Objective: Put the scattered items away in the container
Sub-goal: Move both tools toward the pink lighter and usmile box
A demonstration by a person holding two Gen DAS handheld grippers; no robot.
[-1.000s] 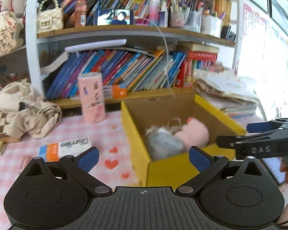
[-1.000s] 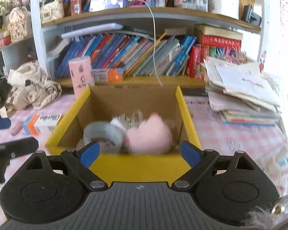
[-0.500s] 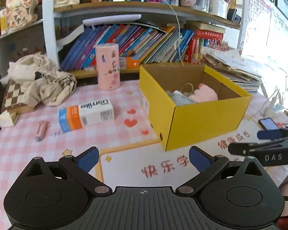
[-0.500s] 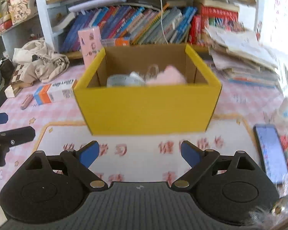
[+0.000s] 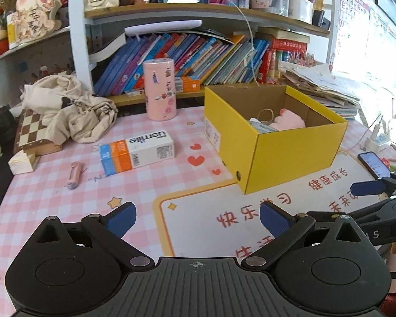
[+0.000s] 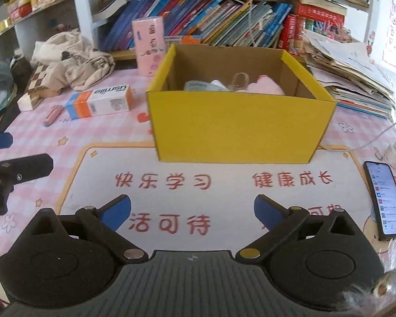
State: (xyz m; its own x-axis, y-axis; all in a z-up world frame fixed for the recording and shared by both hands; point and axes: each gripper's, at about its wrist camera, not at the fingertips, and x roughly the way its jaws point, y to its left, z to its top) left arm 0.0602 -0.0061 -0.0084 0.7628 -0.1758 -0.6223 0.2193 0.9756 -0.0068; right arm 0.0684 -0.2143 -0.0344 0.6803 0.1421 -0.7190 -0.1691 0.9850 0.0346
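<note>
On the pink checked tablecloth (image 5: 52,198), in front of a crowded bookshelf (image 5: 198,52), stands the yellow cardboard box (image 6: 235,126), the container for this tidy-up. It sits at the far edge of the printed desk mat (image 6: 198,198), open at the top. Inside it lie a pink plush toy (image 5: 290,121), a pale rounded item with a printed label (image 6: 198,85) and a thin wire or ring shape that is hard to identify; these count as already put away.

Left of the box, well apart from it, a white, orange and blue toothpaste carton (image 5: 137,152) lies flat on the cloth, and farther left a small pink stick-shaped item (image 5: 72,175) lies by itself. Judging from the layout, these two are the scattered things still to be collected, so the job looks partly done. Whether the upright pink canister (image 5: 159,89) near the shelf, the heap of cream cloth (image 5: 71,111) or the phone (image 6: 385,198) at the right edge belong to the task cannot be told.

The left gripper (image 5: 198,216) hangs over the mat with its jaws spread wide and nothing between them. The right gripper (image 6: 192,211) is likewise empty, its jaws opening to nearly their widest above the mat, short of the box's near wall.
</note>
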